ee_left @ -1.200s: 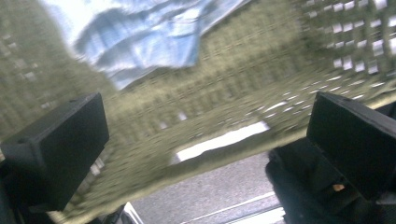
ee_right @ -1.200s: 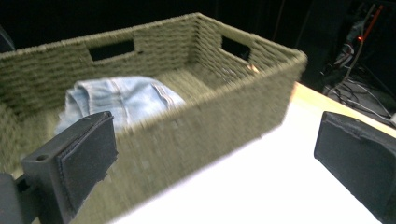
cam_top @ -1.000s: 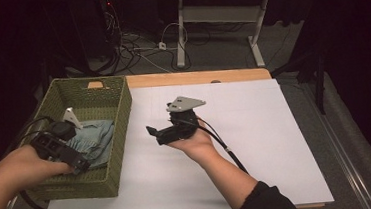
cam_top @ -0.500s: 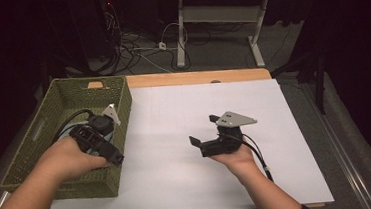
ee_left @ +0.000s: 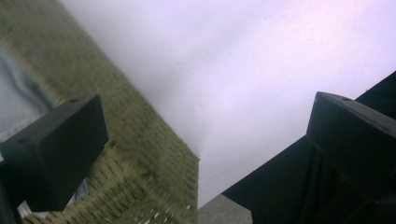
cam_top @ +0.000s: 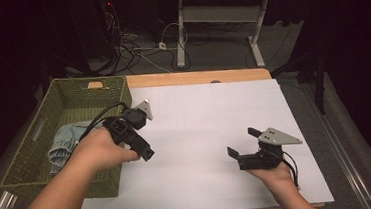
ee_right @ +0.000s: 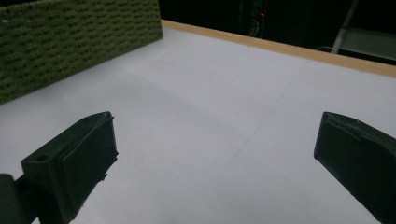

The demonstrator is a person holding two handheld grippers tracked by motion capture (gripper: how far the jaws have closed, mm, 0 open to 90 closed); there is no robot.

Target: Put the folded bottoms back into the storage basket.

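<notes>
In the high view, the left gripper [cam_top: 146, 152] sits at the lower left of the frame, held in a hand [cam_top: 99, 151] whose forearm rises slantwise from the bottom left corner. The gripper points down and to the right, its tip over the white table [cam_top: 204, 118] just beside the near right corner of the green woven basket [cam_top: 32, 161]. The hand itself lies over the basket's right wall. In the left gripper view its two black jaws stand wide apart with nothing between them; the basket's weave fills the lower left there, and a strip of pale blue cloth [ee_left: 14, 107] shows at the left edge.

That cloth [cam_top: 64, 144] lies crumpled inside the basket, in its lower half, just left of the left hand and not touched by either gripper.

The right gripper [cam_top: 241, 149] is in the lower right of the high view, well apart from the left one. Its hand [cam_top: 274, 175] comes up from the bottom edge, wrist nearly straight, and the gripper points left and slightly upward in the frame, low over the bare table. A grey three-cornered plate [cam_top: 279, 136] tops it. In the right gripper view its jaws are spread wide and empty, with the basket's wall [ee_right: 70, 42] in the upper left.
</notes>
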